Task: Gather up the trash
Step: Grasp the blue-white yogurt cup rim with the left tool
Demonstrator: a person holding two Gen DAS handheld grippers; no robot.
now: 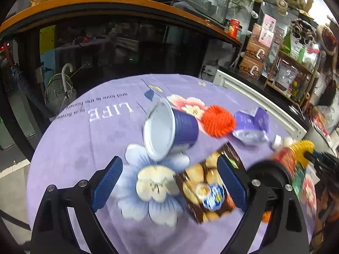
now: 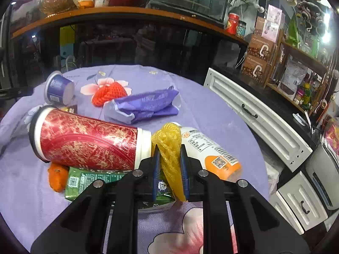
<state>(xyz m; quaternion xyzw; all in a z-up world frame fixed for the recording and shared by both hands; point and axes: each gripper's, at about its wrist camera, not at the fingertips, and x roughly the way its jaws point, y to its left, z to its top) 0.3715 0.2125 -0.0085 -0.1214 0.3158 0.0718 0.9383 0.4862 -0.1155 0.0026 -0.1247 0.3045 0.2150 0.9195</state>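
Trash lies scattered on a round table with a purple flowered cloth [image 1: 84, 139]. My left gripper [image 1: 169, 165] is open above the cloth; a brown cookie box [image 1: 205, 186] lies partly between its fingers, near the right one, and a blue paper cup [image 1: 169, 127] lies on its side just beyond. My right gripper [image 2: 169, 150] is shut on a yellow foam net [image 2: 169, 141]. Close to it lie a red patterned tube [image 2: 89, 139], a white and orange bottle [image 2: 209, 150], a green packet [image 2: 91, 180] and an orange peel [image 2: 57, 175].
A red foam net [image 2: 110, 93] and a crumpled purple wrapper [image 2: 146, 105] lie mid-table. A white cabinet with drawers [image 2: 254, 116] stands to the right of the table, with cluttered shelves [image 2: 296, 74] behind it. A dark counter under an orange shelf [image 1: 106, 2] runs along the back.
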